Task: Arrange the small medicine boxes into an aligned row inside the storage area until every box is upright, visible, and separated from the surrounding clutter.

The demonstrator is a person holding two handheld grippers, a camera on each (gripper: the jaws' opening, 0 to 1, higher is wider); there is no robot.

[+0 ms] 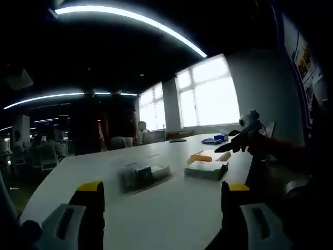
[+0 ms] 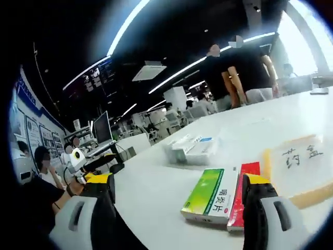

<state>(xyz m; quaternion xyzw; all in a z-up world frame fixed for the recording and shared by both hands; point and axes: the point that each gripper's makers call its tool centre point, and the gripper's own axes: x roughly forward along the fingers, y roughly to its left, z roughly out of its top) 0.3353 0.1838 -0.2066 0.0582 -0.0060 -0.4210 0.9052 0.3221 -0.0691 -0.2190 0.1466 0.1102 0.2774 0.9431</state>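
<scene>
Right gripper view shows the right tool (image 2: 179,200) released, jaws spread around a green medicine box (image 2: 207,200) lying flat on the white table (image 2: 156,182) beside a red box (image 2: 240,200); both look light, stiff cardboard, best pinched across narrow sides. Left tool (image 1: 161,200) is likewise released, facing a clear tray (image 1: 144,176) holding boxes.
</scene>
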